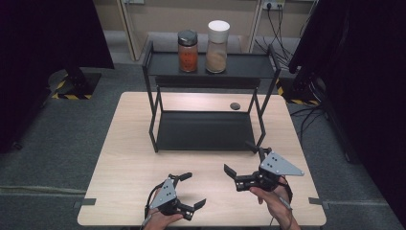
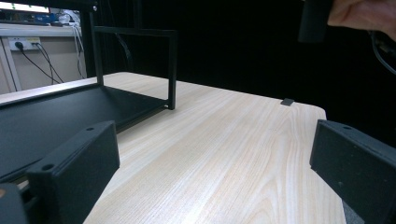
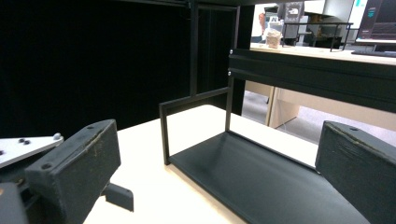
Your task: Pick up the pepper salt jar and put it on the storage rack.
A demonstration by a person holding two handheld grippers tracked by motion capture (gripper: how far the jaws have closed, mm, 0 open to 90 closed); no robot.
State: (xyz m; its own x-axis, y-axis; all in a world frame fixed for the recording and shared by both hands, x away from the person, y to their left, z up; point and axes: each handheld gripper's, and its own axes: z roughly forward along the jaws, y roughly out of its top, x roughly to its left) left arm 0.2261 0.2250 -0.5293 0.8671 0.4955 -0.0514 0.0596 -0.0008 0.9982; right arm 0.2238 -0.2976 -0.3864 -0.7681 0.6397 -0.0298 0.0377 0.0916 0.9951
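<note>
My left gripper (image 1: 192, 190) hovers low over the near left part of the pale wooden table (image 1: 124, 158), jaws spread wide with nothing between them. To its right, my right gripper (image 1: 238, 158) hangs just in front of the black metal 2-tier shelf rack (image 1: 203, 129), jaws likewise parted and empty. The rack stands at the middle of the table, its lower tray bare. On its upper tier stand 2 jars, well apart from both grippers: at left the clear glass spice jar with dark lid and reddish contents (image 1: 187, 51), just beside it at right the clear jar with tall white cap and tan powder (image 1: 217, 46).

I judge both jars rigid, smooth, fairly light and breakable if dropped. The best hold is across the straight body below the lid, jaws level, since the round glass may slip or turn.
</note>
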